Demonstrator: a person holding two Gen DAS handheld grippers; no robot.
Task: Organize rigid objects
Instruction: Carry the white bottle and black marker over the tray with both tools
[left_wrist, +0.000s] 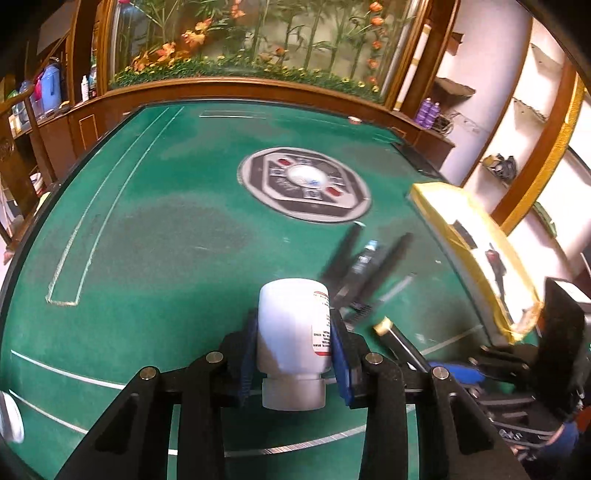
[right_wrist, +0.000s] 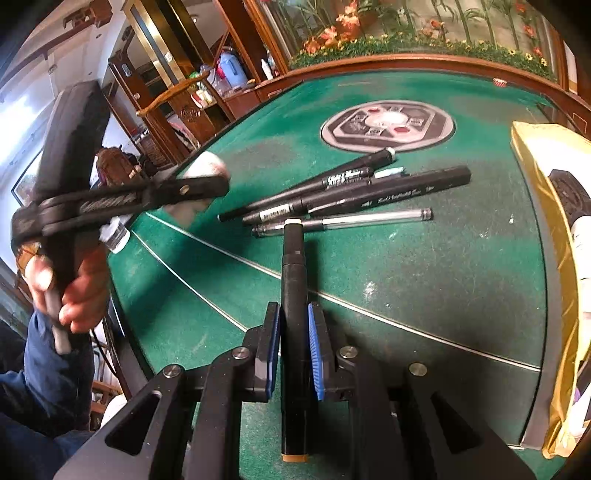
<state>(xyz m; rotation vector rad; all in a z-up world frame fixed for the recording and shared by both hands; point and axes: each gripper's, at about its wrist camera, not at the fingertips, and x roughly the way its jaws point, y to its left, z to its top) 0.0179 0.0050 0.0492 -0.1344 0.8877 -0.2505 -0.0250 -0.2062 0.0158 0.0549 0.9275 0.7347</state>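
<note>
Low at centre frame, left gripper (left_wrist: 294, 349) jaws clamped on an inverted white bottle (left_wrist: 291, 332) above the green bench (left_wrist: 147, 236), right gripper (right_wrist: 293, 354) jaws pinching a black marker (right_wrist: 293, 295), loose pens (right_wrist: 343, 195) mid-frame beyond.

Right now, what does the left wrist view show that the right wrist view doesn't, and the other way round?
Only the left wrist view: the white bottle clearly, clamped cap-toward-camera in the left tongs. Only the right wrist view: the person's hand gripping the left tool's handle, and a clear-barrelled pen. Both: the green table, black markers, and the marker the right tongs hold.
</note>
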